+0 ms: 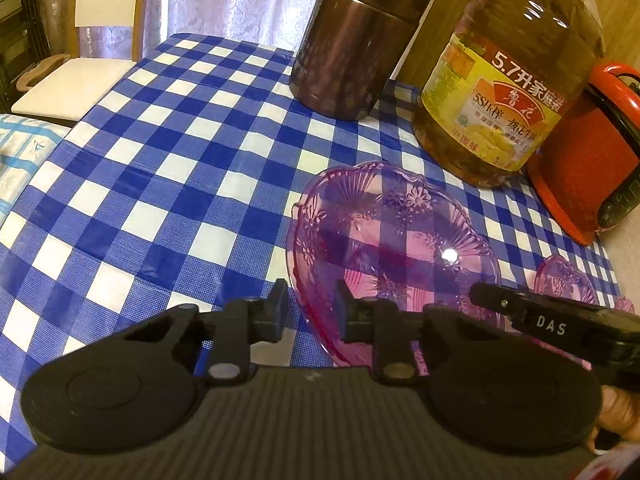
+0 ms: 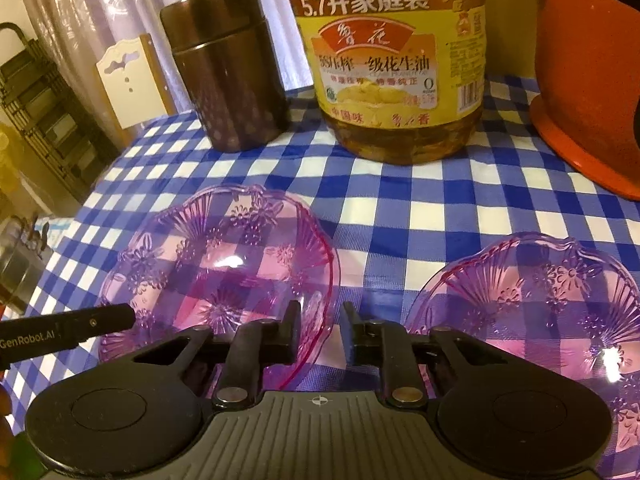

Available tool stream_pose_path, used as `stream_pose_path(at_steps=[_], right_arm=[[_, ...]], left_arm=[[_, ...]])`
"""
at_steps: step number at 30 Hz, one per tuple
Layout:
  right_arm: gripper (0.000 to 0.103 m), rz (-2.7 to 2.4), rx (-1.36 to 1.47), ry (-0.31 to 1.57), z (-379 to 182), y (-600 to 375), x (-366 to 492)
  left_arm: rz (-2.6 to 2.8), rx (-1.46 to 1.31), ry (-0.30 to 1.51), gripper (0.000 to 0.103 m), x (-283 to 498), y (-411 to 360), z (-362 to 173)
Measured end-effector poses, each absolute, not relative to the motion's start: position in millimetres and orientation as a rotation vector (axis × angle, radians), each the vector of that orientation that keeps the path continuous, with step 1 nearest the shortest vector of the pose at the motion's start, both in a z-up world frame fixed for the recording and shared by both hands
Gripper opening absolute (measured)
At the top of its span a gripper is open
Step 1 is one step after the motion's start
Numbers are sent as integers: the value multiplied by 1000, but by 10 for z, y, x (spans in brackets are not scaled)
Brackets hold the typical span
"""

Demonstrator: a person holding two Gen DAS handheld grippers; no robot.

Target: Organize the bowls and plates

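Note:
A pink see-through bowl (image 1: 400,232) with a flower pattern stands on the blue-and-white checked tablecloth (image 1: 160,160). My left gripper (image 1: 310,312) straddles its left rim, jaws narrow, with a gap still showing beside the rim. A finger of my right gripper (image 1: 492,298) reaches the same bowl's far right rim. In the right wrist view this bowl (image 2: 224,256) sits at the left, and my right gripper (image 2: 320,332) has its right rim between narrow jaws that do not visibly press it. A second pink bowl (image 2: 540,304) rests to the right, untouched.
Behind the bowls stand a brown metal canister (image 1: 352,48), a large jug of cooking oil (image 1: 508,80) and a red appliance (image 1: 580,168). A white chair (image 1: 100,20) stands past the table's far left edge. Bare cloth stretches left of the bowl.

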State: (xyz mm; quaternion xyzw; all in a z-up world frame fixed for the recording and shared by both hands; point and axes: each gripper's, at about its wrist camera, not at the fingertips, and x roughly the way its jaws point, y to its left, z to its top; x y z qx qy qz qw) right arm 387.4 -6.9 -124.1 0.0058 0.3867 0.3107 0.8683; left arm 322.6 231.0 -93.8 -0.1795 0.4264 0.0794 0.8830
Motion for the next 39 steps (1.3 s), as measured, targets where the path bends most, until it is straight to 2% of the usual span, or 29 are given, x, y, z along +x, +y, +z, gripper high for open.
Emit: stream_pose_path(at_steps=[9, 23, 39], right_arm=[[13, 653, 17, 806, -1253, -81, 3875], [11, 635, 107, 743, -935, -376, 3715], [11, 507, 167, 692, -603, -1413, 3242]], left_arm=[[181, -350, 884, 10, 3224, 2282, -925], [144, -309, 789, 10, 3123, 2072, -530], [-12, -260, 747, 10, 2851, 1179, -159]])
